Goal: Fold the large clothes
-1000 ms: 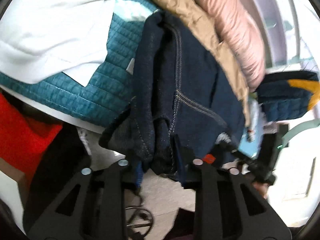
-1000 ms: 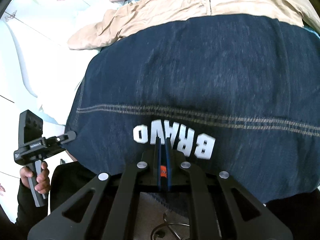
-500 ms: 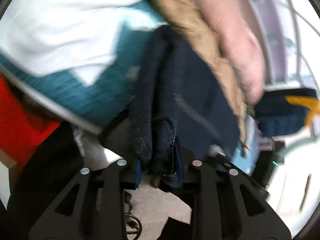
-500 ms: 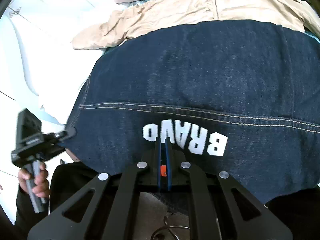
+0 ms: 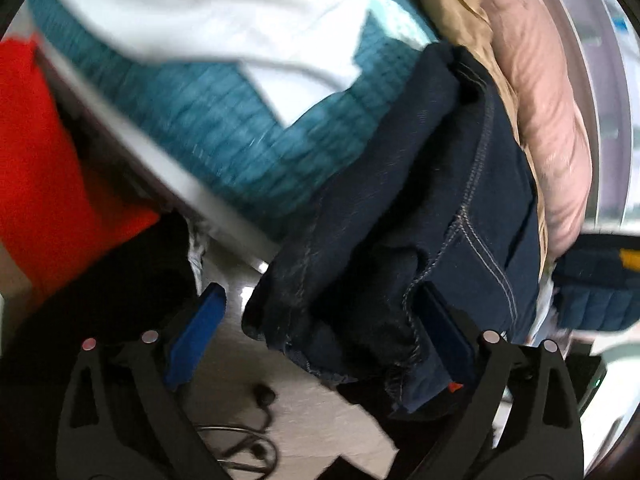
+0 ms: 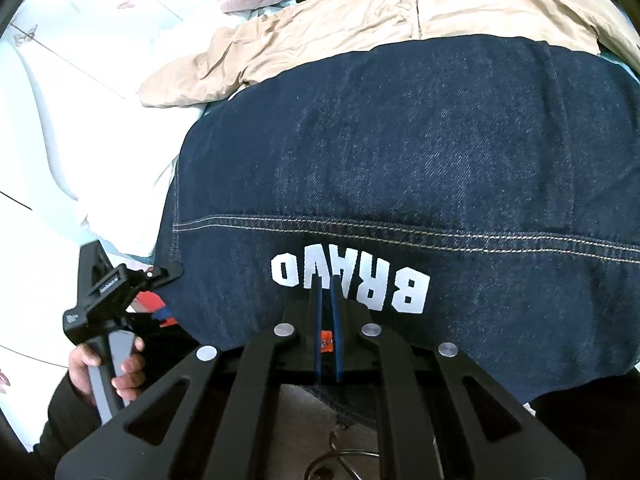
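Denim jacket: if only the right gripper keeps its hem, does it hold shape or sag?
Likely sags: the denim jacket drapes limply over the bed edge, and its released corner hangs bunched between the open left gripper. Probably heavy for cloth, since several layers are stacked. The right gripper pinches one narrow spot, so it may slip.

Dark blue denim garment (image 6: 400,152) with white lettering and pale stitching, beige shirt (image 6: 360,28), teal quilted cover (image 5: 224,120)

A bed (image 5: 224,128) with a teal quilted cover lies ahead of the claw; pale tiled floor (image 5: 320,412) shows beneath it, brightly lit.
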Demonstrator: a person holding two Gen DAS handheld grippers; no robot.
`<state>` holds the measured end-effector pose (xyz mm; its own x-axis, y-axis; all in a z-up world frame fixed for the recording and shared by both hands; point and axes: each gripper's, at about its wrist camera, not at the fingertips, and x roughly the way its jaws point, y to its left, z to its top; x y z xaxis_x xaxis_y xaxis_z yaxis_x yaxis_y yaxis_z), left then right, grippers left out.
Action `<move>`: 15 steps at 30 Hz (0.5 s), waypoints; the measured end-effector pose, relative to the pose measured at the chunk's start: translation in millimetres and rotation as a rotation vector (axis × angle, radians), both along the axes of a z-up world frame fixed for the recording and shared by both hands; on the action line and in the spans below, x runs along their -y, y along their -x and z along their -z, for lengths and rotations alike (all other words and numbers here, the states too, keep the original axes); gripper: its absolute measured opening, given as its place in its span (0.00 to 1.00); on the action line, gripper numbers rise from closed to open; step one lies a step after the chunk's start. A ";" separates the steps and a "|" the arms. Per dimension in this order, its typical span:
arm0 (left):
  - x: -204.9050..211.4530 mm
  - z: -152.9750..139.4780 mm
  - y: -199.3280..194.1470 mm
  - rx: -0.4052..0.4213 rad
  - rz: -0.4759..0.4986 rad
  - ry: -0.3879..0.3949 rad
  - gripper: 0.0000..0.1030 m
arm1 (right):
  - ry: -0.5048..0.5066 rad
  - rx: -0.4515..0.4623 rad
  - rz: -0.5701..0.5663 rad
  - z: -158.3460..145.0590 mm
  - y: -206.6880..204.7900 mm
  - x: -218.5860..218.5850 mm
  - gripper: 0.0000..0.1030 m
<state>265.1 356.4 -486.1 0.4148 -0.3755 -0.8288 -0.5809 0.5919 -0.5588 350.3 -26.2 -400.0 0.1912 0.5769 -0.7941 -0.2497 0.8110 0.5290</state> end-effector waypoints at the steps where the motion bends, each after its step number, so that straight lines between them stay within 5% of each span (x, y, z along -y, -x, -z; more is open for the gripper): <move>1: -0.5 3.9 3.0 -0.001 -0.018 0.021 0.92 | 0.000 -0.001 -0.001 0.2 -0.4 0.3 0.06; 10: -2.5 28.4 10.3 0.007 -0.105 0.180 0.95 | -0.019 -0.005 0.005 1.9 2.2 1.1 0.06; 11: -1.4 25.4 11.8 0.022 -0.099 0.163 0.90 | -0.023 -0.008 0.007 2.3 3.7 1.3 0.06; 15: 9.1 6.4 10.2 0.112 -0.052 0.186 0.43 | -0.025 -0.008 0.000 4.4 11.0 2.7 0.06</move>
<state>254.9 347.3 -492.5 0.5231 -0.4931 -0.6952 -0.5363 0.4435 -0.7181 339.2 -28.9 -404.5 0.1850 0.5968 -0.7808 -0.2450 0.7974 0.5514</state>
